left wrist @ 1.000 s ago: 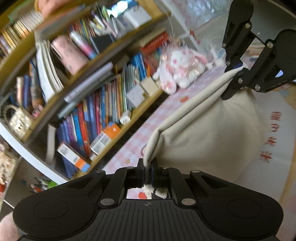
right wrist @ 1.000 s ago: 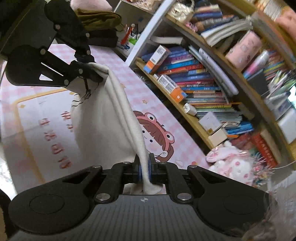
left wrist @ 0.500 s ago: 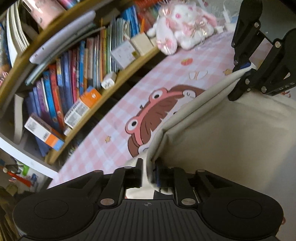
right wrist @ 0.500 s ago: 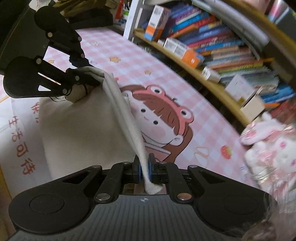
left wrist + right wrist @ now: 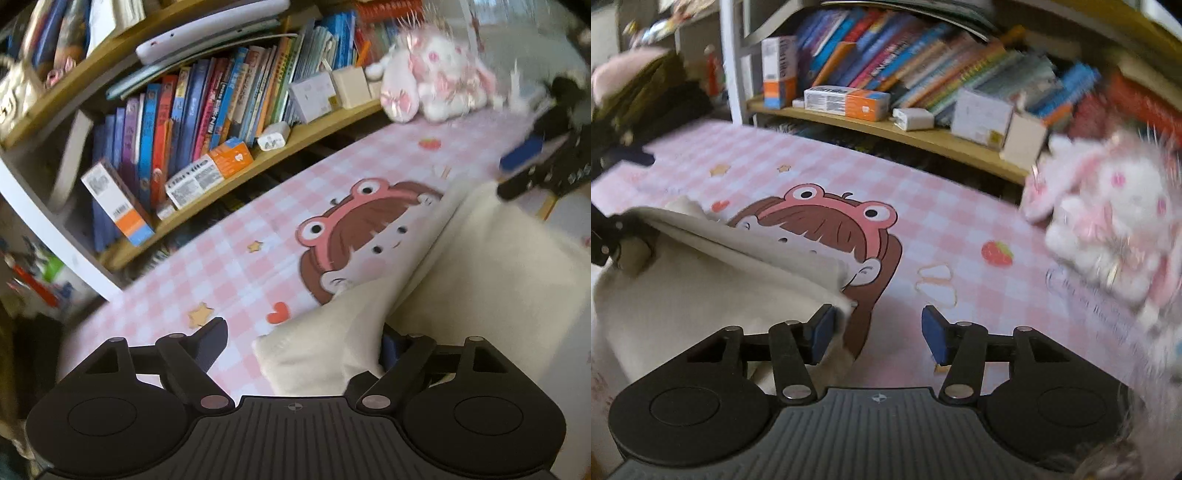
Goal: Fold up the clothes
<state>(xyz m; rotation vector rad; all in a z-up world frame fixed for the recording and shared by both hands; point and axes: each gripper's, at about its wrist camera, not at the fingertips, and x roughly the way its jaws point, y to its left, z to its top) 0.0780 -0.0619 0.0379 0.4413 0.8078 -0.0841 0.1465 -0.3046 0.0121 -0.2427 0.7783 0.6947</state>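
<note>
Now we hold both grippers with jaws spread wide, gripping nothing. Our left gripper (image 5: 303, 343) has a corner of the cream garment (image 5: 491, 266) lying loose between its fingers. Our right gripper (image 5: 879, 328) sits just right of the garment's near edge, over the pink checked mat (image 5: 960, 221).

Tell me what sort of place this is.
Probably a child's bedroom or playroom: a bookshelf crammed with colourful books, a plush rabbit, and a pink checked cartoon mat.
</note>
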